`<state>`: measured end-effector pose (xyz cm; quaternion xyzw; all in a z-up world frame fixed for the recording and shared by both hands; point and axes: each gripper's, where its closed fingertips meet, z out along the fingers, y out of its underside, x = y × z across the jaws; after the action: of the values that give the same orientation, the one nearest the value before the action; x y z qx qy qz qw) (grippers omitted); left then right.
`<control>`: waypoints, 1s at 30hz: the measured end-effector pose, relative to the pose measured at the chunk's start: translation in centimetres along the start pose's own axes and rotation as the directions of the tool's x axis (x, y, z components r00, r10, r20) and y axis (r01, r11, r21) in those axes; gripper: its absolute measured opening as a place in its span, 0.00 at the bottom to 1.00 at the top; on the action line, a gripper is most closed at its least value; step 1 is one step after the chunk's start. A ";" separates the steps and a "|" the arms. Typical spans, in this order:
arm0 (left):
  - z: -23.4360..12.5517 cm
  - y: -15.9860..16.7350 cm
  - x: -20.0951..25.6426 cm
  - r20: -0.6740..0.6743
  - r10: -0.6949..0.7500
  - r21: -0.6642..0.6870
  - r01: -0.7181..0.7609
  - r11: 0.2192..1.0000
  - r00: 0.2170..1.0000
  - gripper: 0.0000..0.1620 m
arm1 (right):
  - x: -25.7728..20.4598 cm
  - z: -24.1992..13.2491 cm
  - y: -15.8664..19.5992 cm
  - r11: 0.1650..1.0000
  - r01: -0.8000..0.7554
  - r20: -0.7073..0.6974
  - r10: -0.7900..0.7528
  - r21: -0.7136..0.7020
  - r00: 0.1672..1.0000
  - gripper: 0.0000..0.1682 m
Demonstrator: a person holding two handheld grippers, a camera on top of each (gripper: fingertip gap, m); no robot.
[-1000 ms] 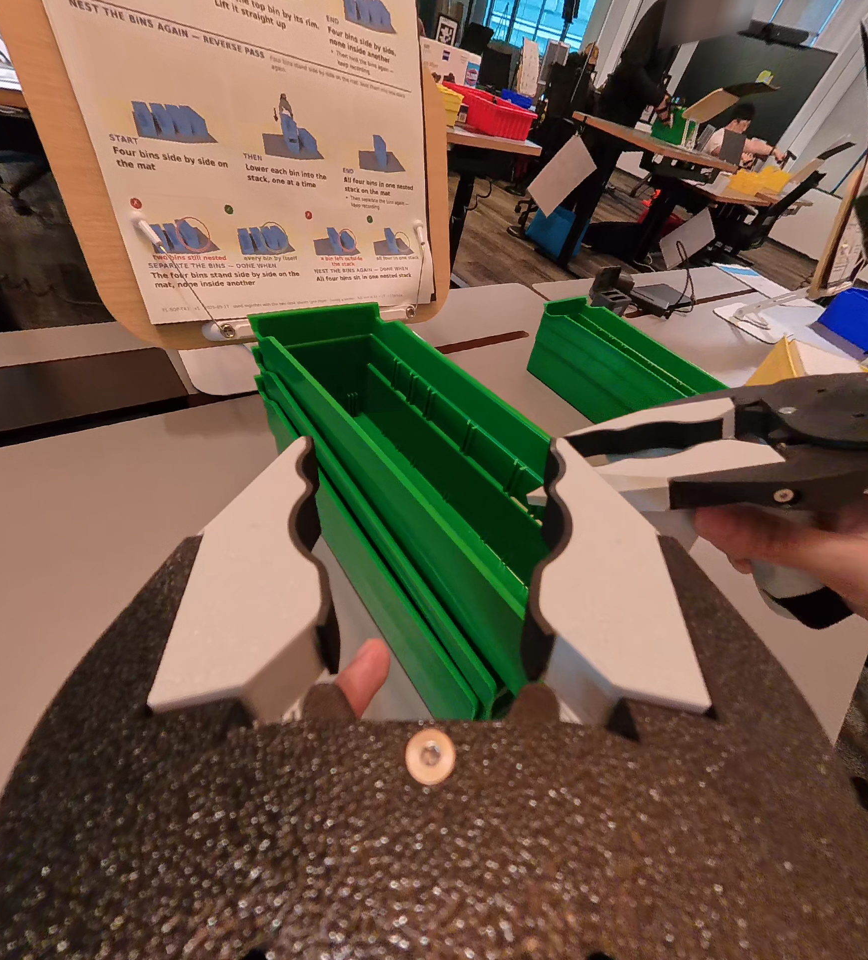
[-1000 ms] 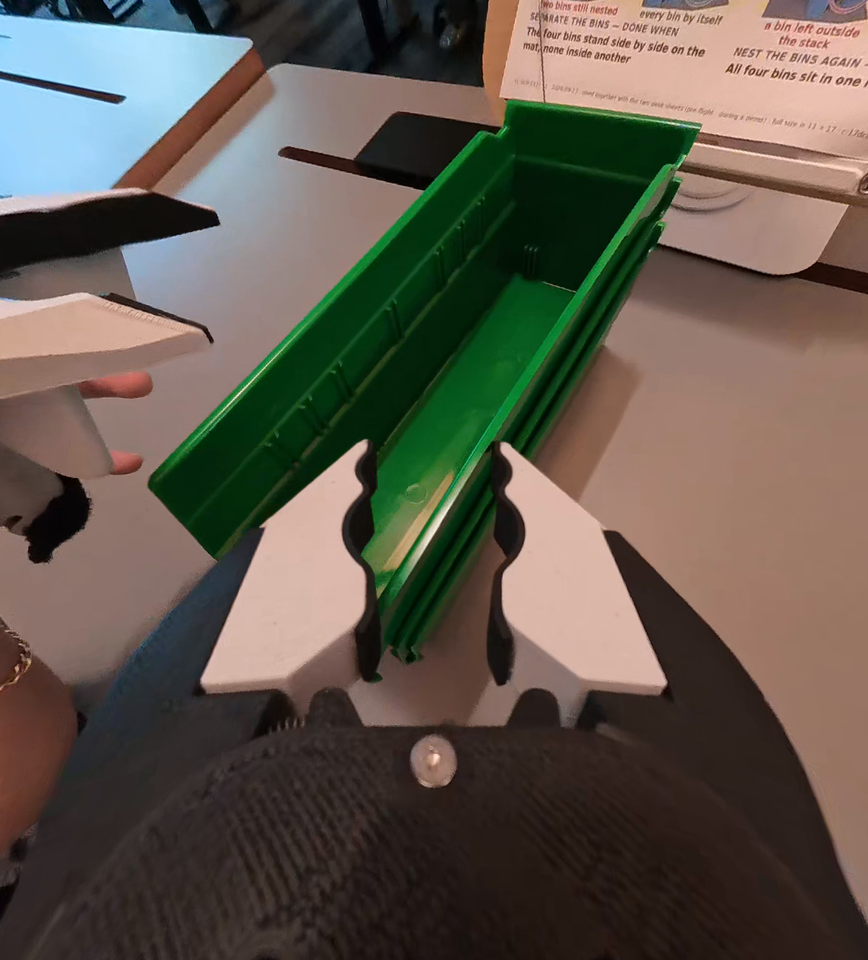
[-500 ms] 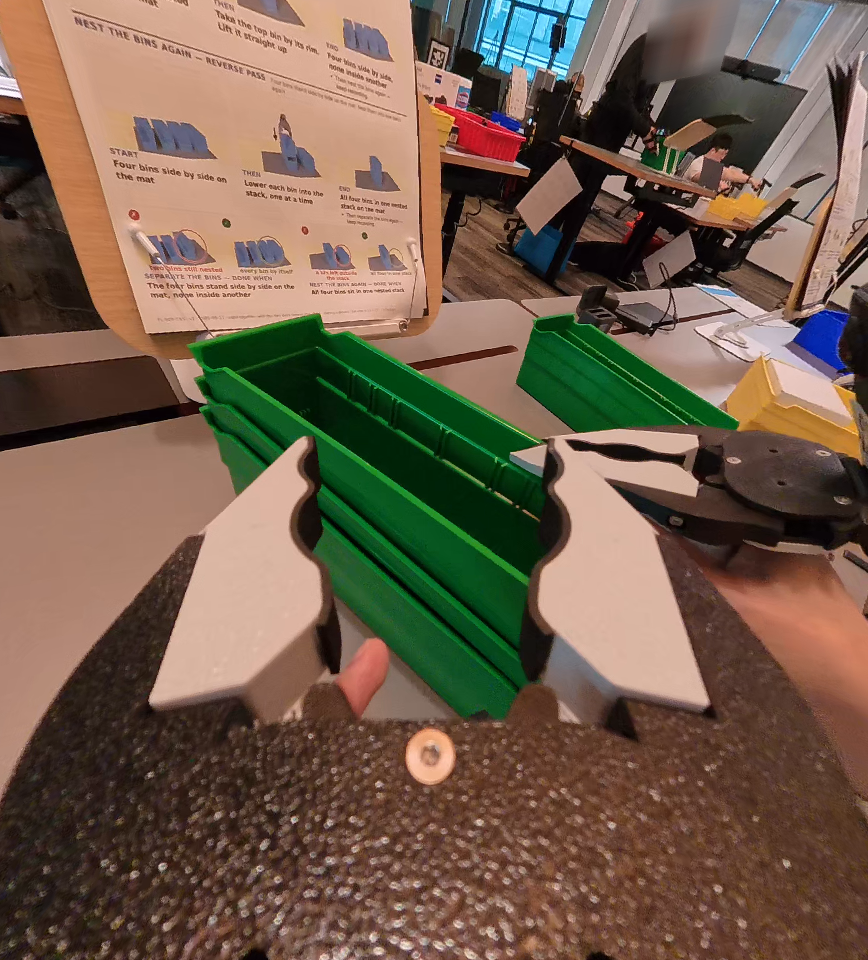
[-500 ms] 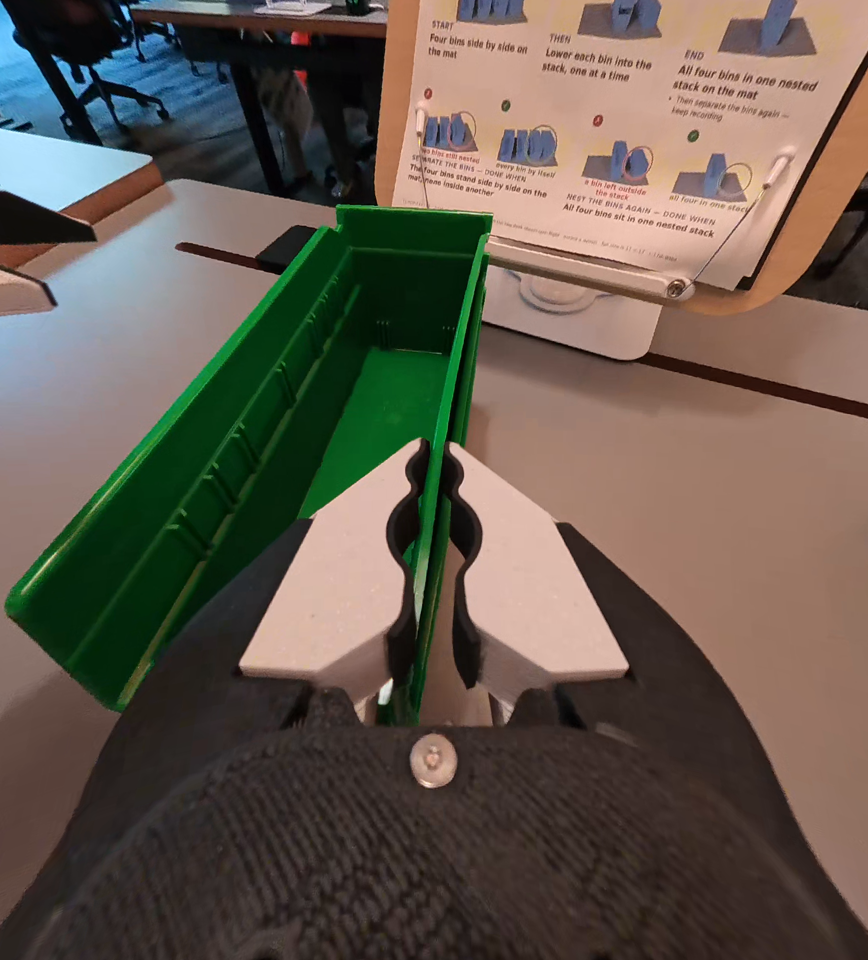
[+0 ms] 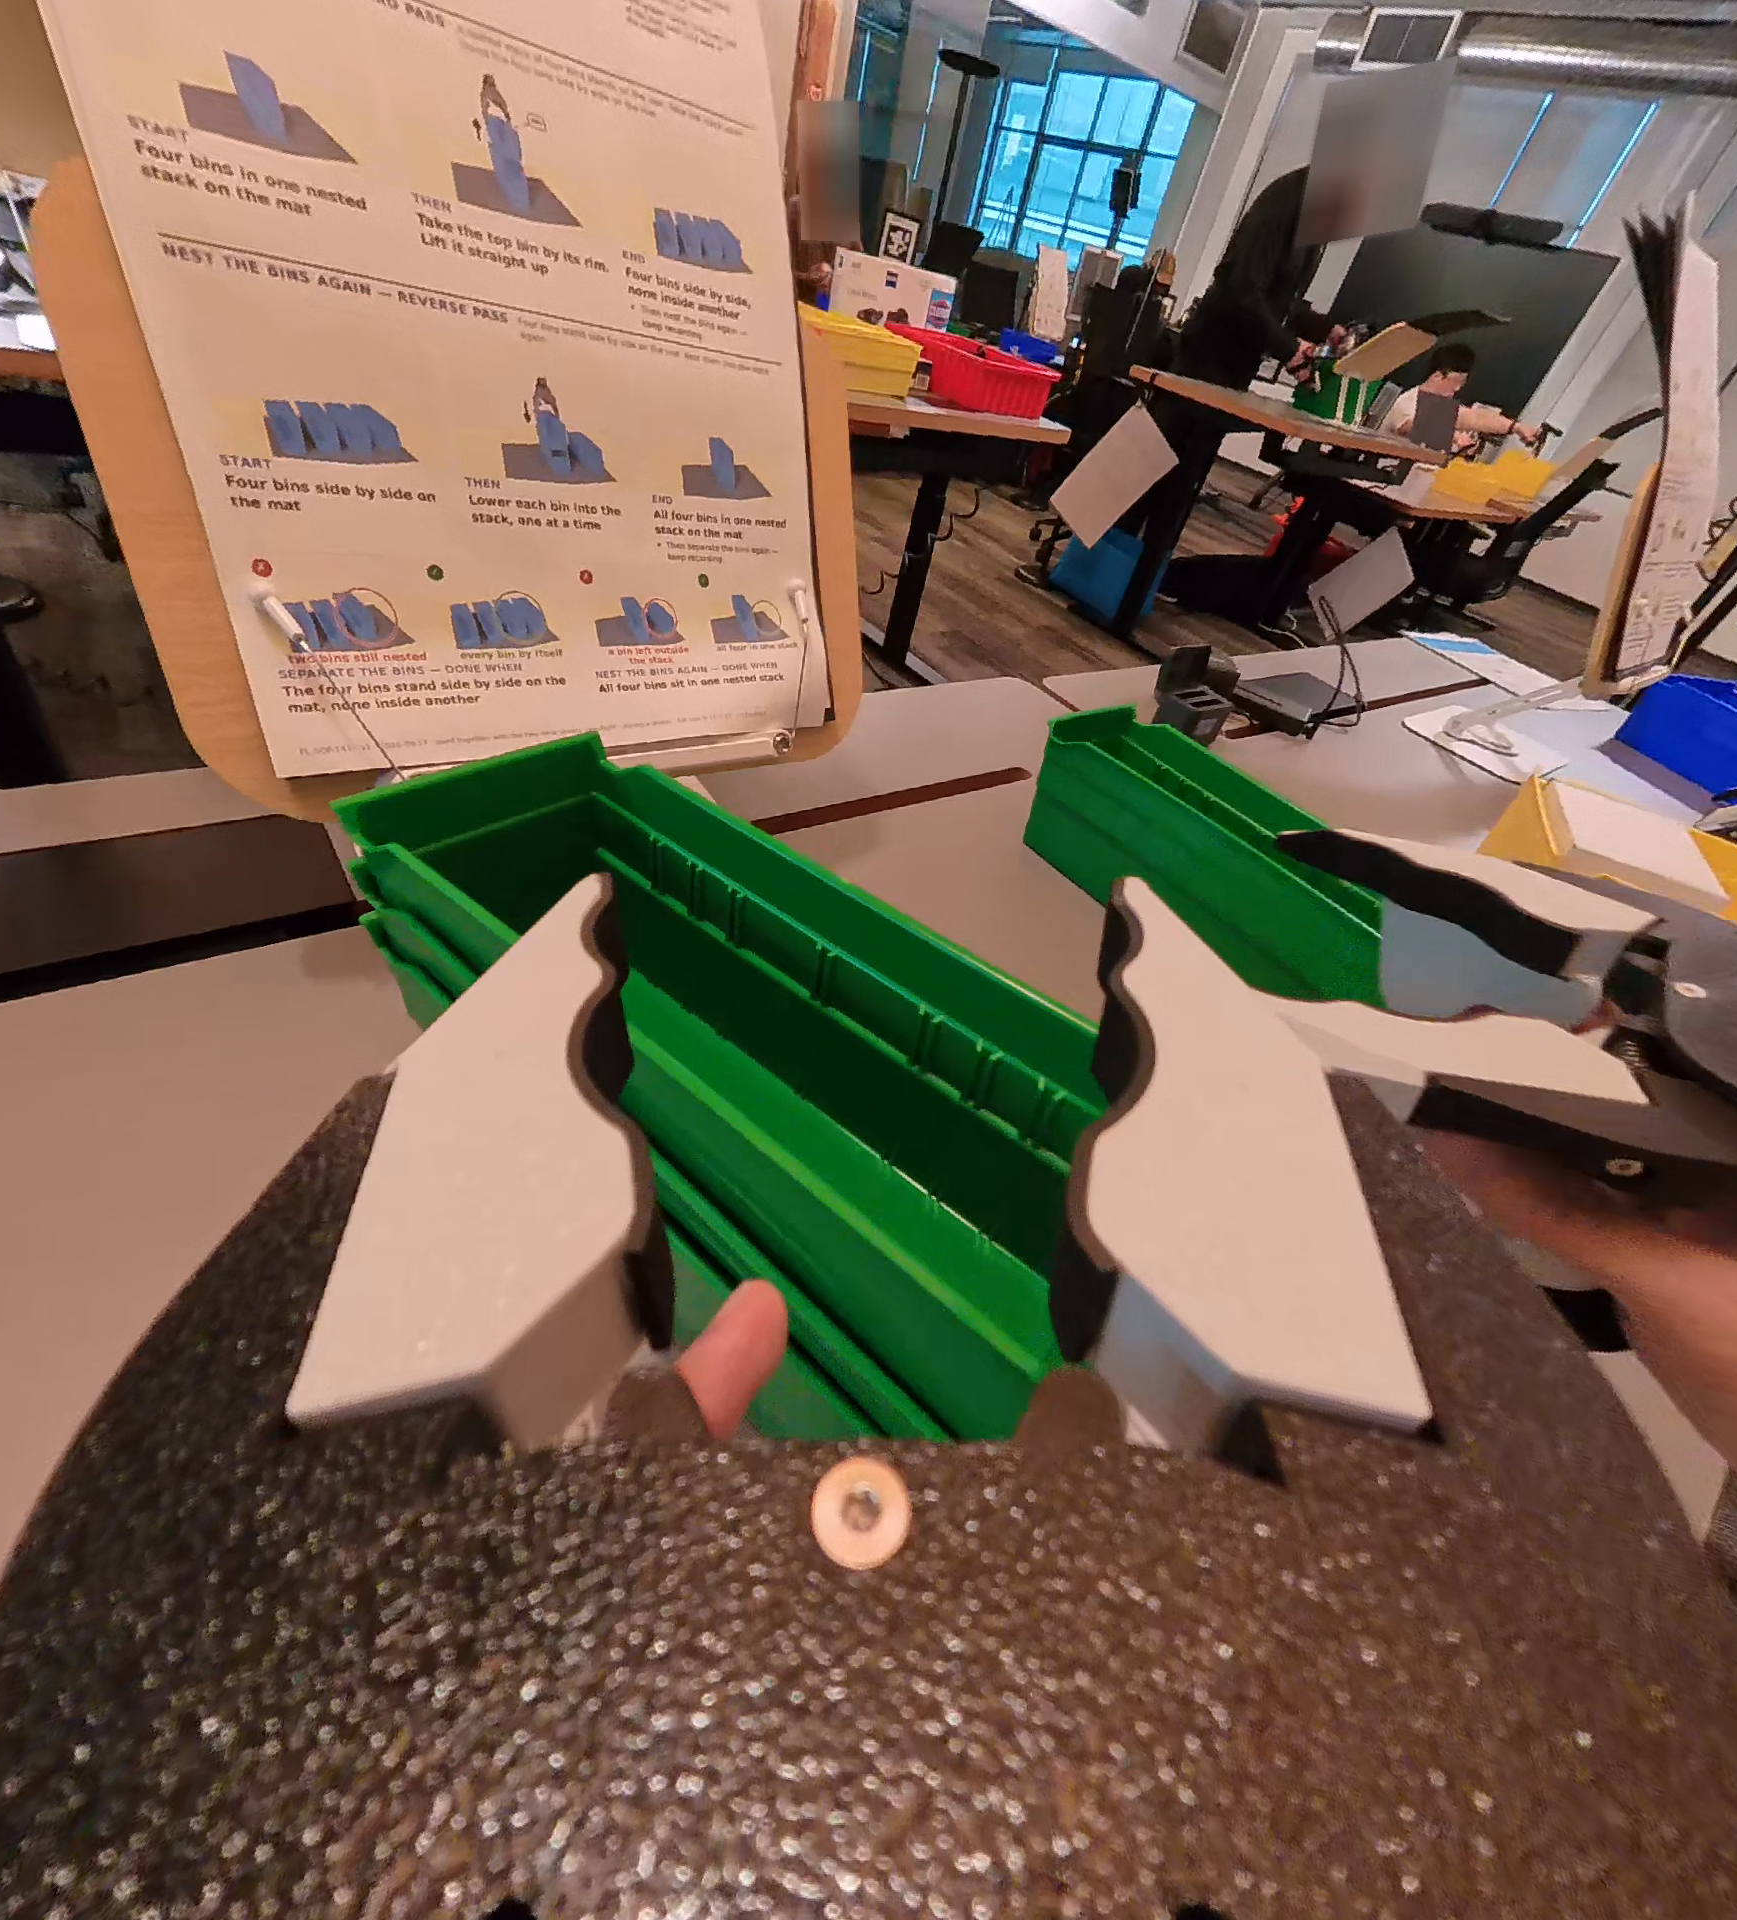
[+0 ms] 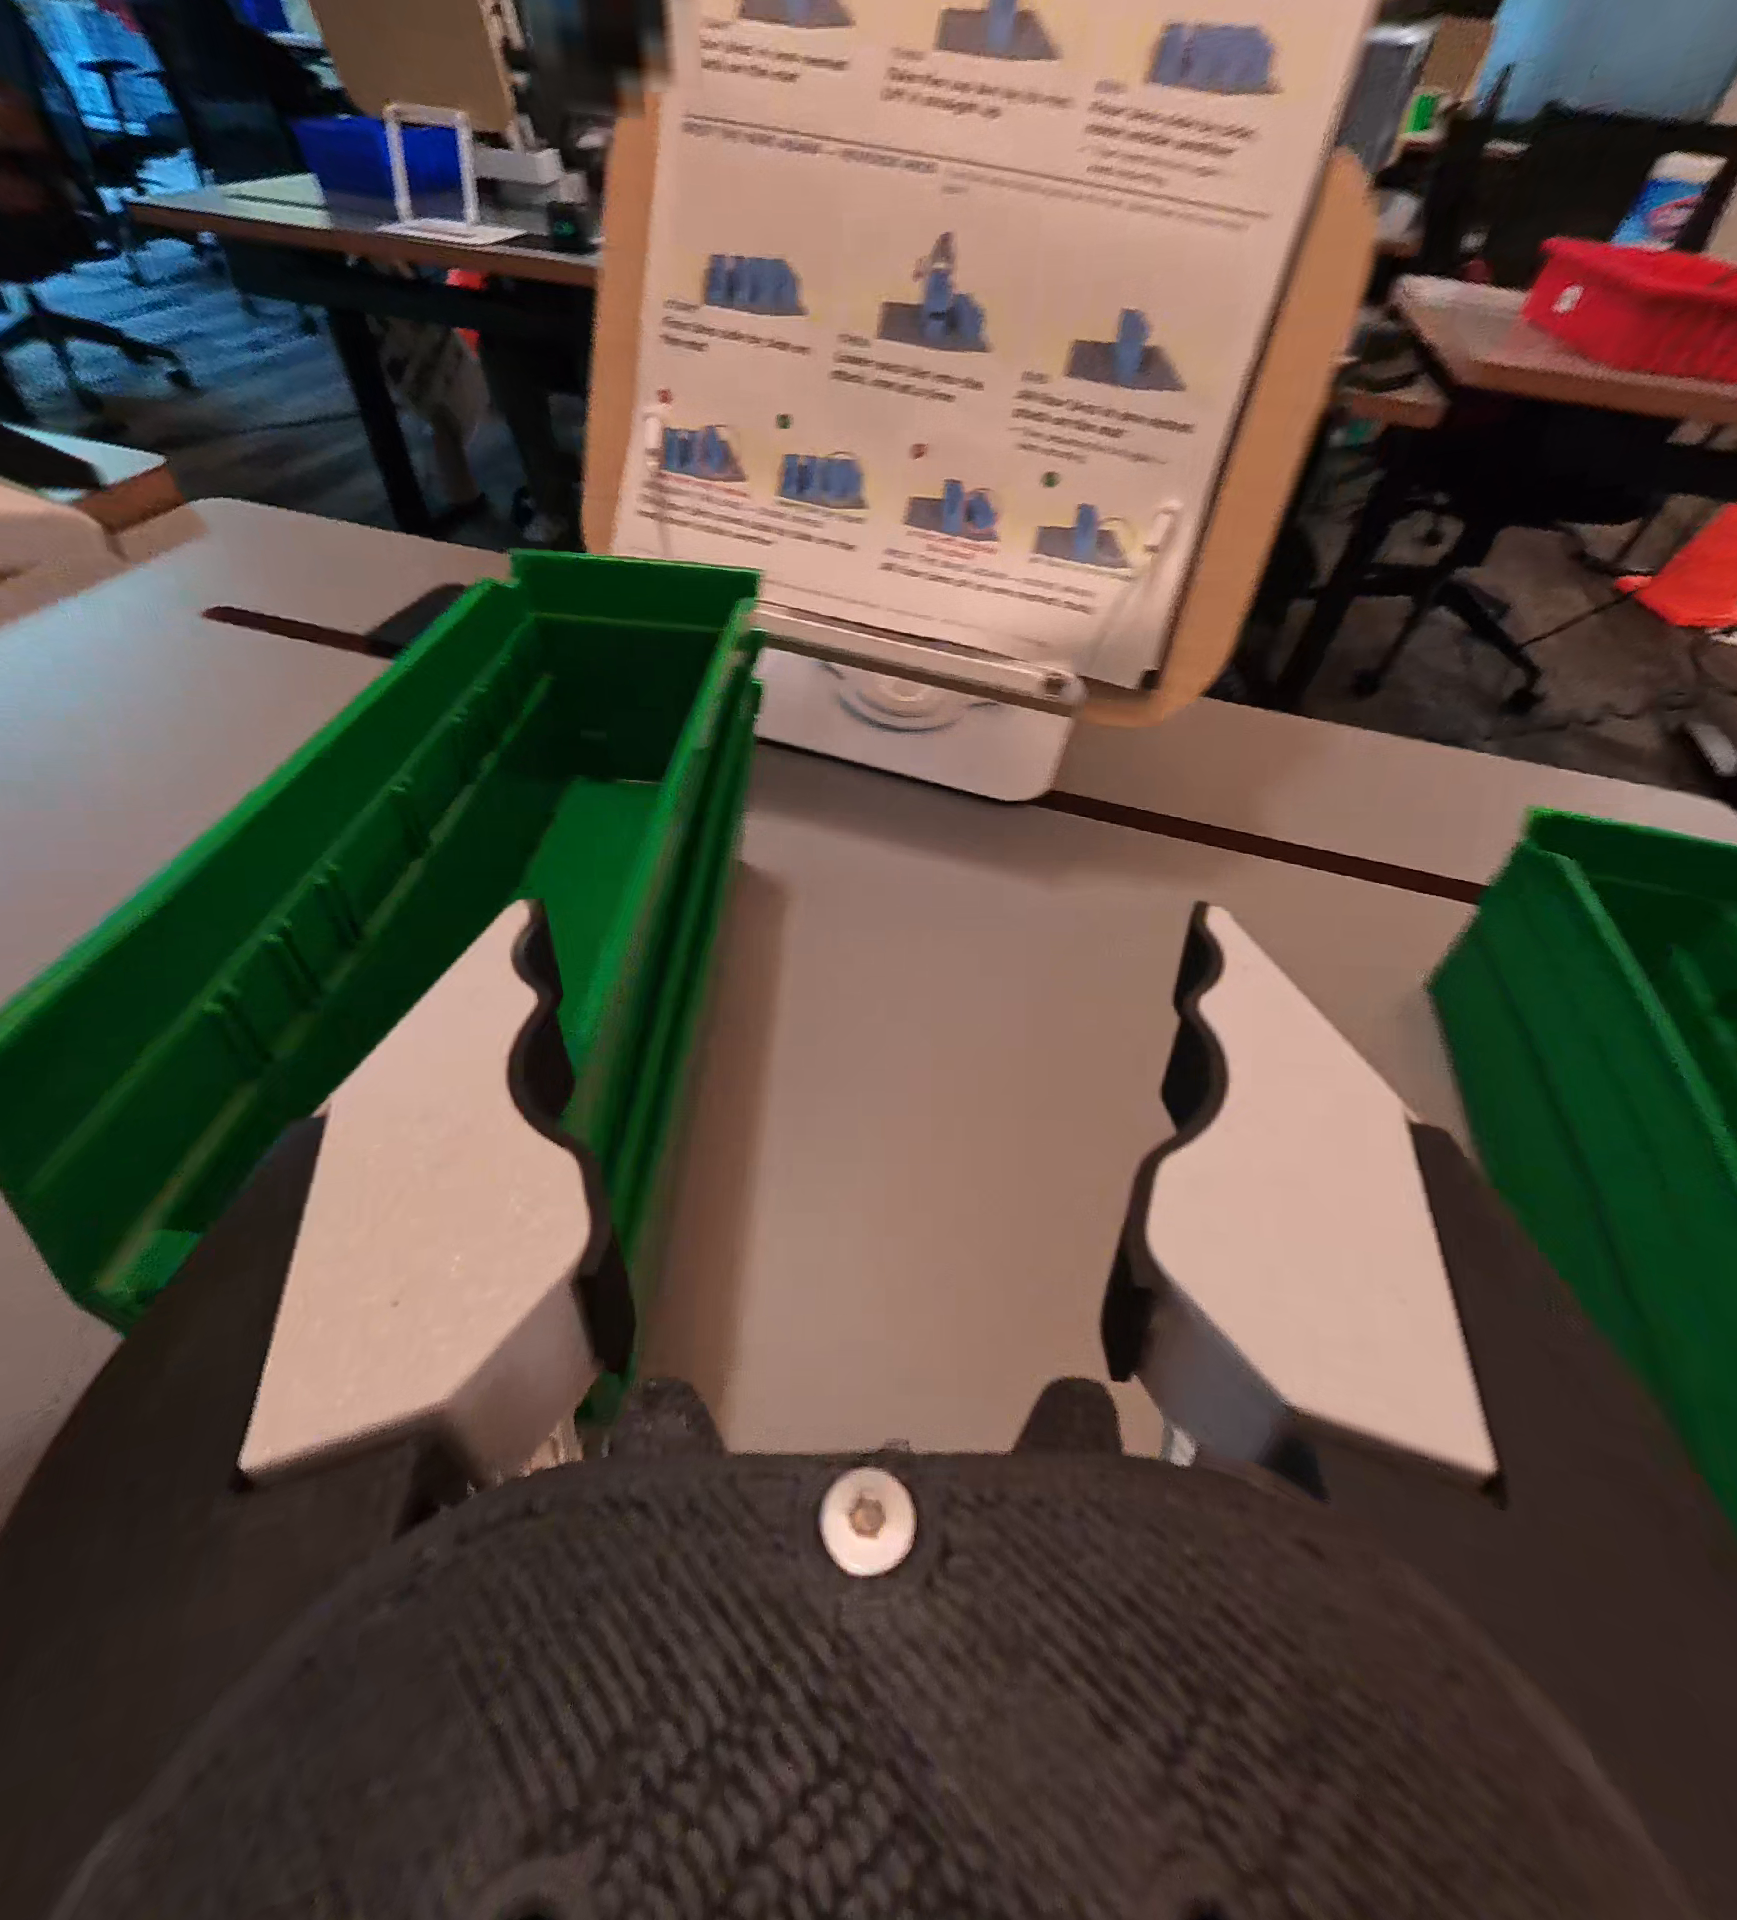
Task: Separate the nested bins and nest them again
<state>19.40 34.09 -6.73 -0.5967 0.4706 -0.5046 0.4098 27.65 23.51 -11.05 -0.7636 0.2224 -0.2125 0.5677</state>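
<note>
The nested stack of green plastic bins stands before the paper instruction board; a separate green plastic bin lies to its right on the grey table.

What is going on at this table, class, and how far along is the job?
A person is working through a stack of nested green bins with a hand-held tool in each hand. One green bin already stands apart on the grey table, to the stack's right. The left tool is open above the stack; the right tool is open beside its right wall, gripping nothing. An instruction sheet on a clipboard stands behind.
</note>
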 end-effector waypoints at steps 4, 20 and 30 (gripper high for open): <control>0.0 -0.6 1.0 0.009 0.011 0.020 -0.012 1.000 1.000 0.56 | 4.6 -3.2 2.0 1.000 -0.023 -0.088 0.021 -0.019 0.996 0.73; 2.1 -1.1 5.6 0.007 0.042 0.027 -0.042 0.999 0.999 0.56 | 13.0 -12.7 6.1 0.990 -0.119 -0.206 0.102 -0.072 0.973 0.76; 2.7 -1.9 8.6 -0.026 0.056 0.005 -0.056 0.998 0.998 0.56 | 13.4 -14.7 4.9 0.992 -0.122 -0.204 0.115 -0.022 0.972 0.77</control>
<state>22.76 26.14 -3.43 -0.5758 0.4912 -0.5016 0.4189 29.57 3.08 -10.91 -0.7332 0.3277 -0.2509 0.5405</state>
